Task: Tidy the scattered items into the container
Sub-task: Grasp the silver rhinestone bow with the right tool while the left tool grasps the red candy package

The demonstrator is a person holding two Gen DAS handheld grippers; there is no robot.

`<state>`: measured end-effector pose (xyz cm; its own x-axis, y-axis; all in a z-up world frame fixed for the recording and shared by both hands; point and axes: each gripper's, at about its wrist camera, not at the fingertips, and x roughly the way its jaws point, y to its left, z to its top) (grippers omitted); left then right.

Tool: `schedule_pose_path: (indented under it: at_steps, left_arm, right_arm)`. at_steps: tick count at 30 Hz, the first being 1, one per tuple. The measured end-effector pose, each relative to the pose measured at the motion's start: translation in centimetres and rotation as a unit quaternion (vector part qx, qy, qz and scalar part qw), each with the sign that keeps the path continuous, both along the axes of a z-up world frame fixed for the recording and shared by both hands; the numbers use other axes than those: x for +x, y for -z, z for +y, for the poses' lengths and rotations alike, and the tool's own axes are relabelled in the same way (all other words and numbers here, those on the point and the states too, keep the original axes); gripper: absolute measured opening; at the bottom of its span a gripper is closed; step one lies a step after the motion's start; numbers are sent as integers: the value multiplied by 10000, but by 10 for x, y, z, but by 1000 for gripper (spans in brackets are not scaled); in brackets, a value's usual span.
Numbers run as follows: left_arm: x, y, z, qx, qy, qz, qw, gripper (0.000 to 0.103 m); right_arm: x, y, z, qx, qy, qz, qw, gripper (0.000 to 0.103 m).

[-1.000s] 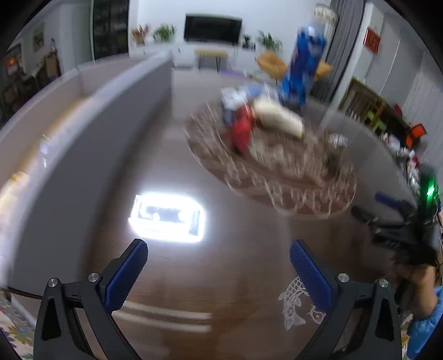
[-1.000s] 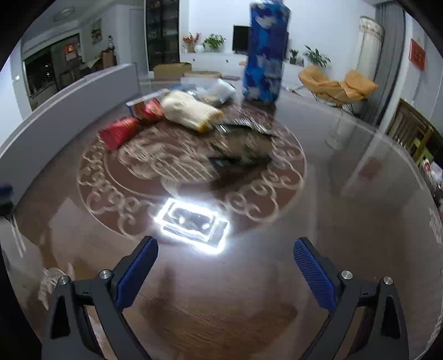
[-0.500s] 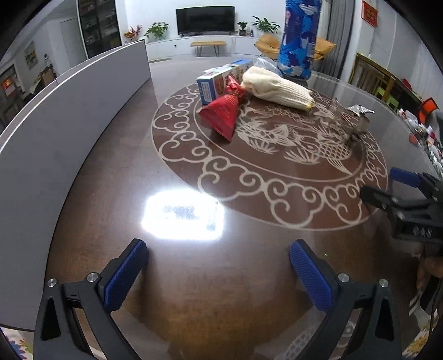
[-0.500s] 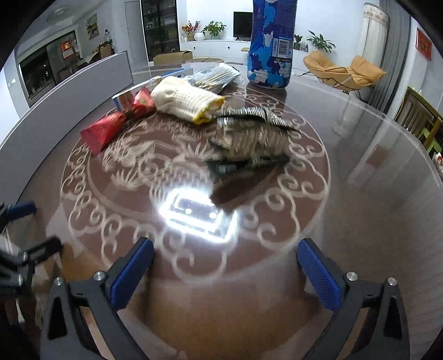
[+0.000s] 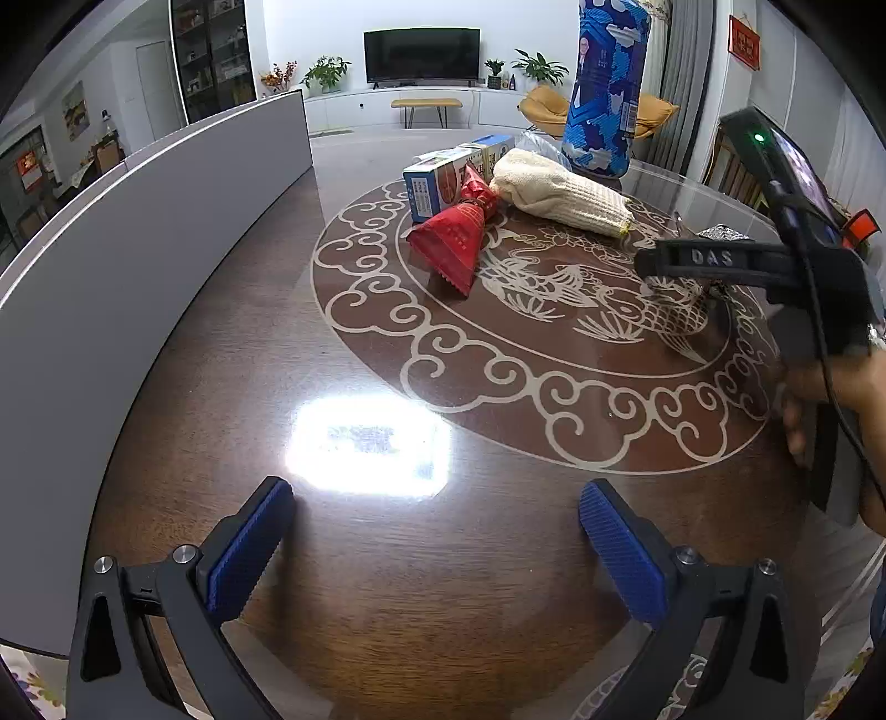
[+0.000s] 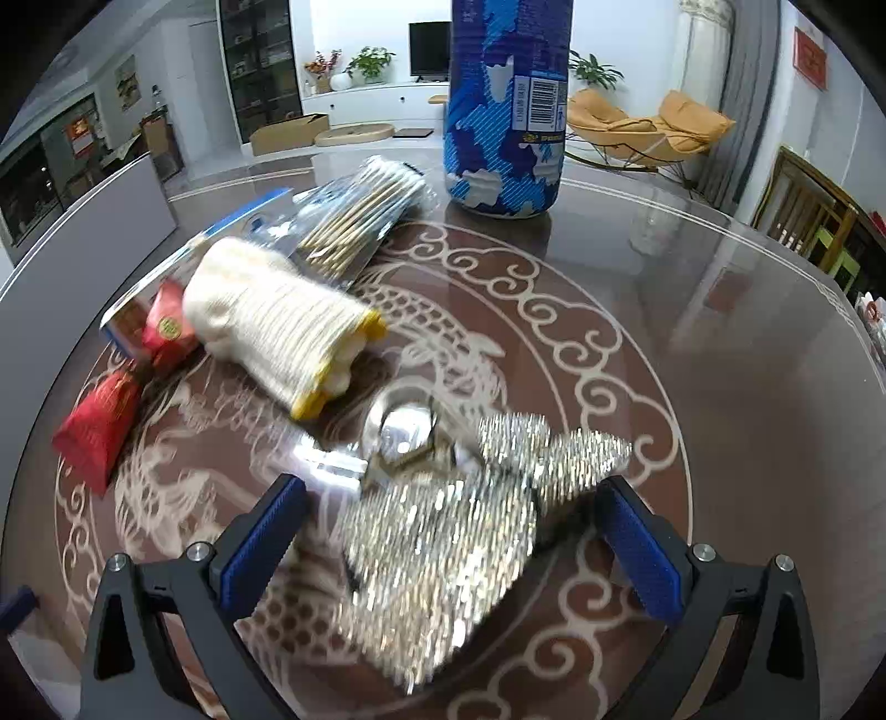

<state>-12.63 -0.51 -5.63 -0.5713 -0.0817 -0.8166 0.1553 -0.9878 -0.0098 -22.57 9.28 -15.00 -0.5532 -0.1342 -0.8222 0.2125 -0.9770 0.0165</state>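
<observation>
Silver packet (image 6: pixel 443 537) lies between right gripper's (image 6: pixel 451 540) spread jaws

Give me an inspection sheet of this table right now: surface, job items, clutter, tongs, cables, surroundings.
Surface: glossy brown table, swirl inlay, lamp glare.
Job's things: silver packet, gloves, red packet, box, swab bag, blue tube upright.
Clutter: nothing seen.
Tongs: left tongs open, empty; right tongs open around the silver packet.
Cables: black cable on the right tool.
Surroundings: TV, plants, orange chair.
</observation>
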Motion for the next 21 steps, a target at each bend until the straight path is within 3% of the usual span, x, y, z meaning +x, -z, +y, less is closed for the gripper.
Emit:
schedule_pose_path:
  at_steps: [2,3,4,7,8,9,21]
  left_arm:
    - [0,0,0,0,0,1,10000,103]
    - [0,0,0,0,0,0,10000,103]
    - [0,0,0,0,0,0,10000,103]
    - [0,0,0,0,0,0,10000,103]
    - [0,0,0,0,0,-1,10000,103]
    - [0,0,0,0,1,-1,10000,103]
    - [-13,0,1,-19,-4,-19,10000,103]
  right_arm:
    - [-2,0,1,-10,33,9,10000,103]
    - [-1,-1,2,-16,77,53,10000,97]
    - [1,-3,4,-43,128,128,9998,85]
    - [7,-6,10,-117,155,224,9996,74]
    - [8,-6,11,-138,274,228,9993,74]
    - [10,-6,13,-142,1134,239,9932,74]
    - [84,-4,25,-106,603,242,9978,75]
